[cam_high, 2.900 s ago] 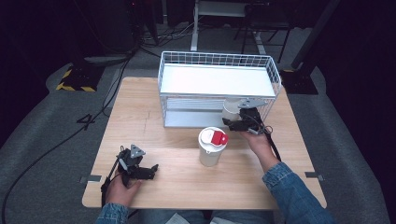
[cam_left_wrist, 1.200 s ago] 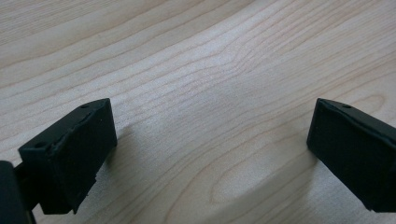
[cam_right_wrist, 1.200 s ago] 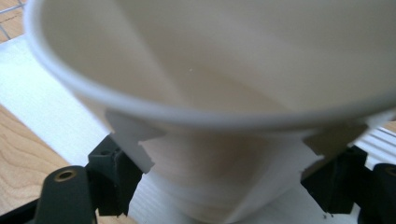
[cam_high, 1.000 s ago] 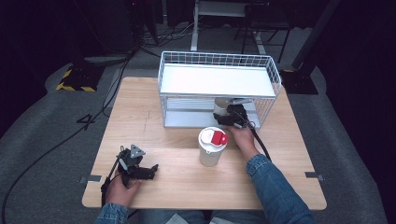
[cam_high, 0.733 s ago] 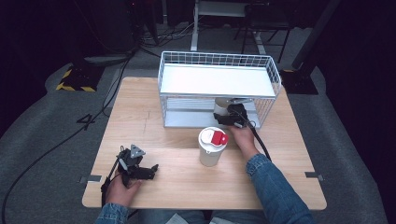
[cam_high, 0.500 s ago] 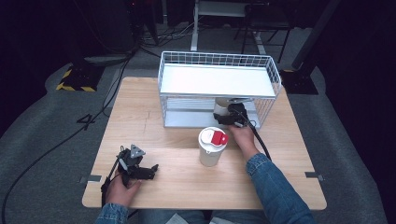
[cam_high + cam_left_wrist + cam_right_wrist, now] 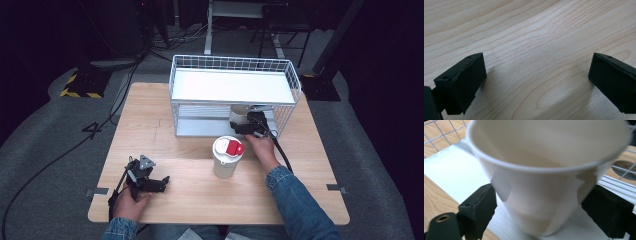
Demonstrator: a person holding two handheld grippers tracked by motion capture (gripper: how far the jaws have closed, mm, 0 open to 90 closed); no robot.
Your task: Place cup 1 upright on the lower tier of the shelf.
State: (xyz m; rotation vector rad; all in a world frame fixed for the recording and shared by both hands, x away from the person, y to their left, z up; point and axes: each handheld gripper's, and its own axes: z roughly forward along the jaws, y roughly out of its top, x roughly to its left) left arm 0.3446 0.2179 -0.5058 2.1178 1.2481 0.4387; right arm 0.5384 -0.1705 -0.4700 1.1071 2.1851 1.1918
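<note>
Inside the lower shelf of the white wire rack (image 7: 235, 92), a white paper cup (image 7: 544, 185) stands upright between the jaws of our right gripper (image 7: 248, 125), which have just been opening and no longer press it. Our left gripper (image 7: 145, 177) rests wide open and empty on the wooden table (image 7: 200, 200), well apart from a lidded cup (image 7: 226, 157).

Left gripper (image 7: 161, 183) lower left of high view, jaws wide apart, right gripper (image 7: 237, 128) mid-frame, jaws just opening, forearms from bottom edge
</note>
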